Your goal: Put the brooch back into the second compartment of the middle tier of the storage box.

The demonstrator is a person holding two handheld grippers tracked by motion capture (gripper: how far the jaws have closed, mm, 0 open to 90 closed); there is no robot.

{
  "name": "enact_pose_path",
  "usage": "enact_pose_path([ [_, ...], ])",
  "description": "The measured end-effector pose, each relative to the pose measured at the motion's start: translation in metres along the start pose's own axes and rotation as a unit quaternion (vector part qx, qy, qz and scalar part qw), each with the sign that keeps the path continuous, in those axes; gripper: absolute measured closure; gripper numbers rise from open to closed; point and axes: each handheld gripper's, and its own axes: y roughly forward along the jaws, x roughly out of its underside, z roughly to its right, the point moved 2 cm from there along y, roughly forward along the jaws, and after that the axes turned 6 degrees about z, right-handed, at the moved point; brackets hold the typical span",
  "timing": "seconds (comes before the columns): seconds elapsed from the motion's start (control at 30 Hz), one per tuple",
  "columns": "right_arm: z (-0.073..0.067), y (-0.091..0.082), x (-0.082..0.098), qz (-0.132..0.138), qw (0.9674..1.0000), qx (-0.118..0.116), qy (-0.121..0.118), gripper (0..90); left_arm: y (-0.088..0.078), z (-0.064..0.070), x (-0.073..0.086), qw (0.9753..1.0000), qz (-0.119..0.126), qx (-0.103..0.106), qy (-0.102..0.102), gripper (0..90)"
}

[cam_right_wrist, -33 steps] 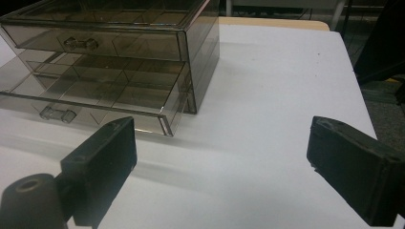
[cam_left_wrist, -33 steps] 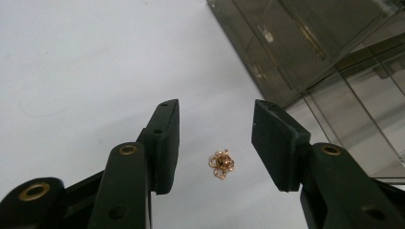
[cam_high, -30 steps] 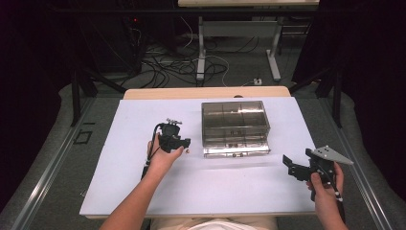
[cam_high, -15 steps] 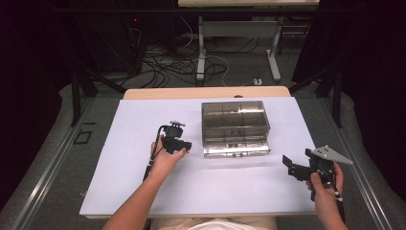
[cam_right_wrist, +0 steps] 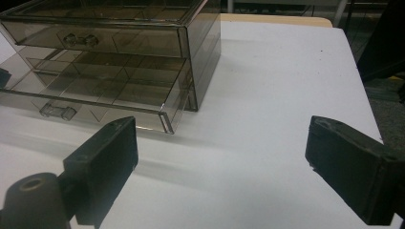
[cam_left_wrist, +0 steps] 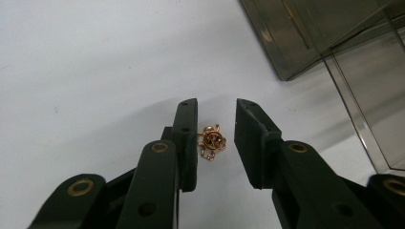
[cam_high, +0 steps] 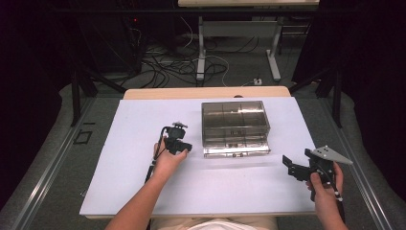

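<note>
Goldwork, a small openwork trinket [cam_left_wrist: 211,142] of thin looped metal, lies on the matte white table [cam_left_wrist: 86,71] between the left gripper [cam_left_wrist: 216,125], whose jaws have just been closing without pressing it; its exact form is hard to make out. Right gripper [cam_right_wrist: 222,157] gapes wide, near the smoky clear-plastic drawer box [cam_right_wrist: 143,52].

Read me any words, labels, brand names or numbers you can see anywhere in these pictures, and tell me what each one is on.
None can be read.
The smoky clear drawer box carries no label or print on its walls or on the open lower drawer.
The small gold trinket between the jaws of the left gripper bears no lettering.
The white table is unmarked, and the right gripper shows no brand.
</note>
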Motion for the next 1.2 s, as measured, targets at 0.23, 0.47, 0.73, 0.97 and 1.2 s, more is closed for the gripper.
enact_pose_path([
  [0.23,0.0000,0.0007,0.0002,0.003,1.0000,-0.001,-0.002,10.7,0.0034,0.0005,0.0006,1.0000,-0.007,-0.003,0.000,72.0],
  [0.47,0.0000,0.0003,0.0002,-0.002,1.0000,-0.002,-0.002,11.3,0.0046,0.0007,0.0008,0.9999,-0.008,-0.010,0.002,75.8],
  [0.73,-0.0009,0.0008,0.0005,-0.002,1.0000,-0.003,0.003,11.4,0.0047,0.0017,0.0010,0.9999,-0.011,-0.009,0.006,81.4],
  [0.97,0.0001,0.0010,0.0005,-0.005,1.0000,-0.004,-0.004,11.5,0.0052,0.0024,0.0012,0.9999,-0.010,-0.009,0.010,84.2],
  [1.2,0.0000,0.0009,0.0004,-0.005,1.0000,-0.005,-0.005,11.6,0.0051,0.0019,0.0011,0.9998,-0.012,-0.008,0.014,85.6],
])
